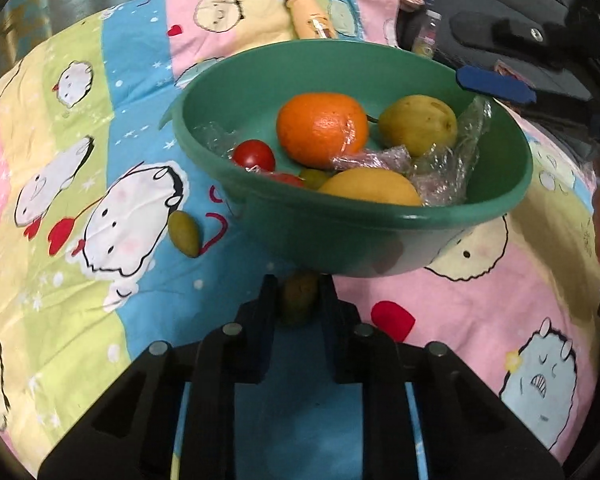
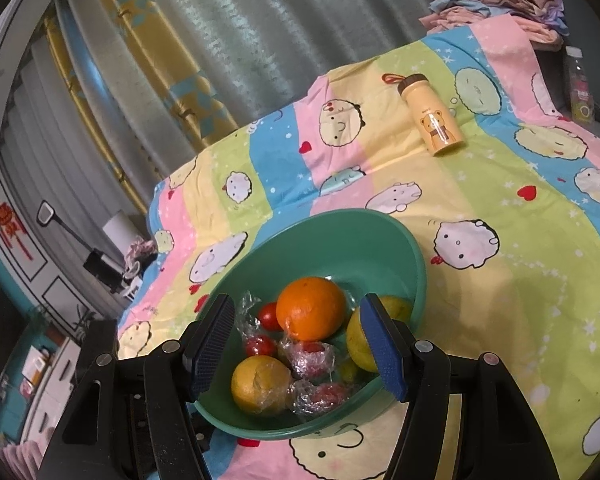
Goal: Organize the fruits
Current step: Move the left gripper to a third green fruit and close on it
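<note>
A green bowl (image 1: 380,232) sits on a cartoon-print bedsheet and holds an orange (image 1: 322,130), a yellow-green pear (image 1: 418,122), a yellow fruit (image 1: 370,186), small red tomatoes (image 1: 254,155) and crumpled clear wrap. My left gripper (image 1: 298,300) is shut on a small green fruit (image 1: 298,298) just below the bowl's near wall. Another small green fruit (image 1: 184,234) lies on the sheet left of the bowl. My right gripper (image 2: 296,344) is open and empty above the bowl (image 2: 364,240), with the orange (image 2: 311,308) between its fingers in view.
A yellow bear-print bottle (image 2: 430,114) lies on the sheet beyond the bowl. Folded clothes (image 2: 496,4) and a clear bottle (image 2: 580,88) are at the far right. Curtains hang behind the bed. The bed edge falls off at the left in the right wrist view.
</note>
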{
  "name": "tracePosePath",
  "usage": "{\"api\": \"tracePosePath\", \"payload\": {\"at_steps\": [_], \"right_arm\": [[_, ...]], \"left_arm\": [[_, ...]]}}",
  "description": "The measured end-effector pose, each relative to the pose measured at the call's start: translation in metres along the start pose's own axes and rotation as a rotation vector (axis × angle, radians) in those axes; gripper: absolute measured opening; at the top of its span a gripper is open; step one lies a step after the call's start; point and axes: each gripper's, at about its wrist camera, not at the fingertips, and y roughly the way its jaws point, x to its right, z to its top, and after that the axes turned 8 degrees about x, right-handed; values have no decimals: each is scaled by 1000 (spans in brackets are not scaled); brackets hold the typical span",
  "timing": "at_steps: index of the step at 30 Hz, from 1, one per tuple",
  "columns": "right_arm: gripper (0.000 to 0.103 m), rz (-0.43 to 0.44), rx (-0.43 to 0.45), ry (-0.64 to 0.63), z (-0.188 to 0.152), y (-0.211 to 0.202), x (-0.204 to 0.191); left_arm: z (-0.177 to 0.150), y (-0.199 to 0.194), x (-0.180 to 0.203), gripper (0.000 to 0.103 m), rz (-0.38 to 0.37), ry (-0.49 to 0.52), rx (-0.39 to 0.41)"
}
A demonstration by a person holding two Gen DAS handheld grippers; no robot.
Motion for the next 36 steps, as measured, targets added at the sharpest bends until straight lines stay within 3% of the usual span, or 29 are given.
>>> {"api": "tracePosePath", "payload": {"at_steps": [8,14,22,26,32,36], "right_arm": [[66,45,-18,-38,-5,0,-11],[66,202,-57,-97,-14,0,-38],[66,400,-164,-224,-49,2,-105],[66,313,-215,-232,-68,19,-124],[66,28,-216,-262,-78,53,-140],[66,-66,-211,-325,-91,74,-160]], "left_arm": [[-12,-27,-16,20,21,-189,43],[-30,-73,-40,20,51,-351,109],[-58,-133,-61,20,101,-426,180],[-71,-150,-71,20,113,-446,207],[-89,-175,-82,20,89,-479,274],[-100,-185,-90,20,68,-501,307]]}}
